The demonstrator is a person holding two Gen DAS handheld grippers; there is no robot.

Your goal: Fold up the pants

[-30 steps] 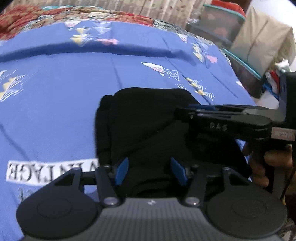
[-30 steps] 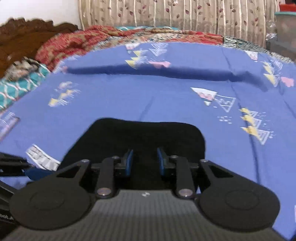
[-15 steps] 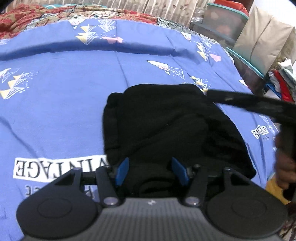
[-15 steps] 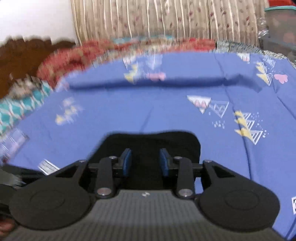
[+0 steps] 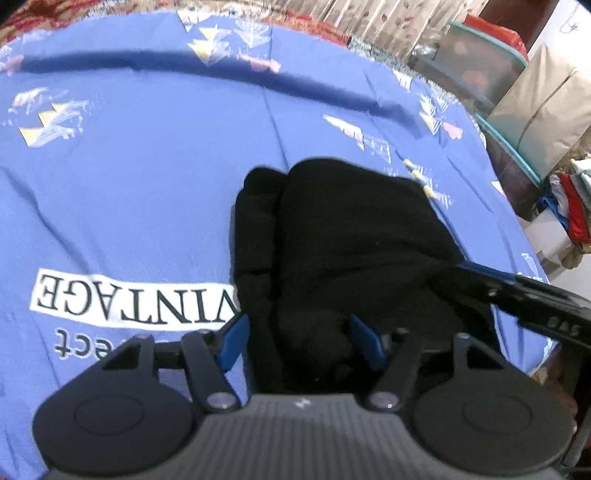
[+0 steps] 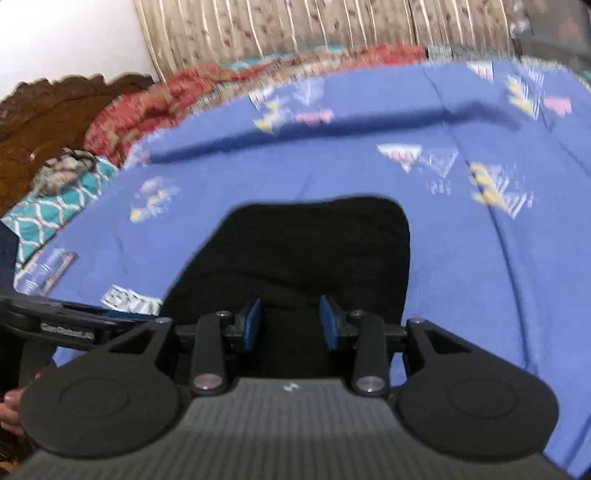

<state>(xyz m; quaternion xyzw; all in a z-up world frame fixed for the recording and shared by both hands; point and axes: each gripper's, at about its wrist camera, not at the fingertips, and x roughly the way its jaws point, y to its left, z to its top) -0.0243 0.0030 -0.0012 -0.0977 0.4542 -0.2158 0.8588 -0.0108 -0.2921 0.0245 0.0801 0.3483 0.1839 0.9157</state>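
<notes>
1. Closest to me, the left gripper [image 5: 301,341] sits over the near end of the pants [image 5: 343,251]. Its jaws are opening at this moment, wider than a second ago; black cloth bulges up between the blue pads [image 5: 232,341], but the left pad shows a gap to the cloth, so I read it as letting go, not gripping.

2. The right gripper [image 6: 290,325] also stands part open, a little wider than a second ago and now steady. The black cloth lies under and between its pads; I cannot tell whether they touch it, though nothing looks pinched.

3. In the left view, the right gripper reaches in from the right edge, its tip at the pants' right side, lower down the frame than half a second ago.

4. The pants lie as a compact black bundle on the blue bedsheet [image 5: 140,177], just right of the white "VINTAGE" print [image 5: 129,302], with a rolled edge along their left side. The bundle has kept its shape over the last second.

5. My judgement: both tools releasing means the fold is set down and the task is close to done; what remains is backing off without dragging the top layer.

6. Farther off: a red patterned blanket [image 6: 207,92], curtain [image 6: 332,26] and stacked storage bins [image 5: 484,62].
</notes>
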